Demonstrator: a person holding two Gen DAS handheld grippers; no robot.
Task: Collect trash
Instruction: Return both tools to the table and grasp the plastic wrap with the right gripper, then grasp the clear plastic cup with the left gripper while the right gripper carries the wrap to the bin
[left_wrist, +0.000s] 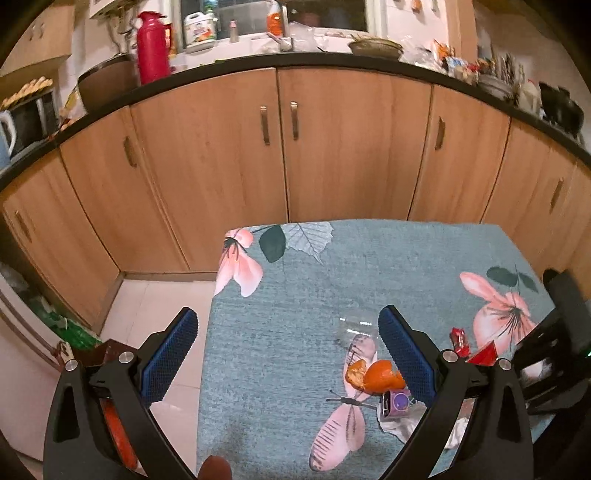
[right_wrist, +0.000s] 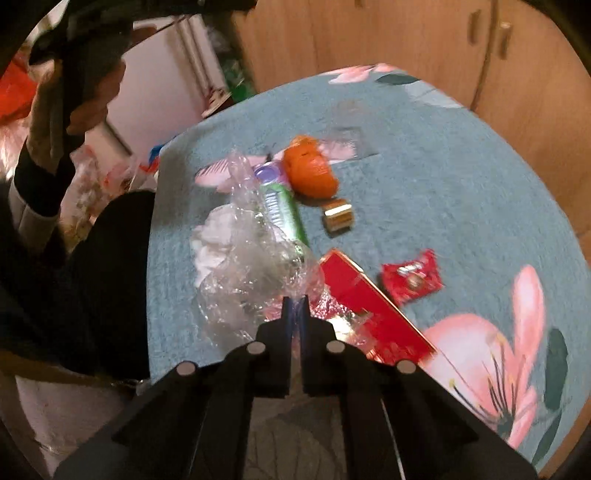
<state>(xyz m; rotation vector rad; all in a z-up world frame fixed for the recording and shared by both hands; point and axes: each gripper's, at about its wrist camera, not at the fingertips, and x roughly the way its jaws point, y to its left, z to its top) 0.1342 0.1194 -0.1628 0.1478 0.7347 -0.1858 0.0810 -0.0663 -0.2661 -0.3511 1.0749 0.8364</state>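
My left gripper (left_wrist: 286, 354) hangs wide open, empty, orange peel (left_wrist: 376, 374) just inside its right finger. My right gripper (right_wrist: 295, 308) is pinched on crumpled clear plastic (right_wrist: 251, 273); red box (right_wrist: 373, 306) just right, wrapper (right_wrist: 412, 279) beyond.

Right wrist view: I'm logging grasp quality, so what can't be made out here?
- Whether the right gripper actually pinches the clear plastic wrap: the nearly closed fingers hide the contact.
- Print on the red wrapper: motion blur.
- The red box: near end covered by wrap and gripper.
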